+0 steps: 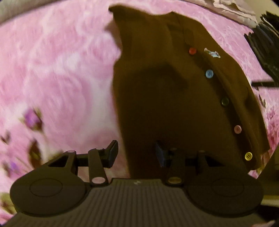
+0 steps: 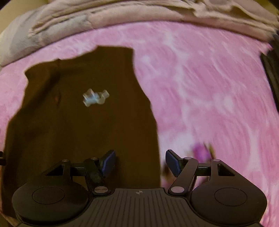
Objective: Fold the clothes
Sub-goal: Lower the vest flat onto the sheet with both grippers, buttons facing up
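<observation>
A dark brown sleeveless cardigan [image 1: 157,97] lies flat on a pink fleece blanket [image 1: 57,73]. Several coloured buttons [image 1: 209,73] run down its front, beside a small pale patch [image 1: 212,52]. My left gripper [image 1: 136,153] is open and hovers over the garment's near left edge, one finger above the blanket and the other above the cloth. The right wrist view shows the same cardigan [image 2: 83,125] with its pale patch [image 2: 95,97]. There my right gripper [image 2: 140,162] is open above the garment's near right edge, with nothing between its fingers.
Crumpled beige bedding [image 2: 139,15] lies along the far side of the pink blanket [image 2: 209,87]. A dark object [image 1: 266,52] sits at the right edge of the left wrist view. The blanket carries purple flower prints [image 1: 31,118] near the left gripper.
</observation>
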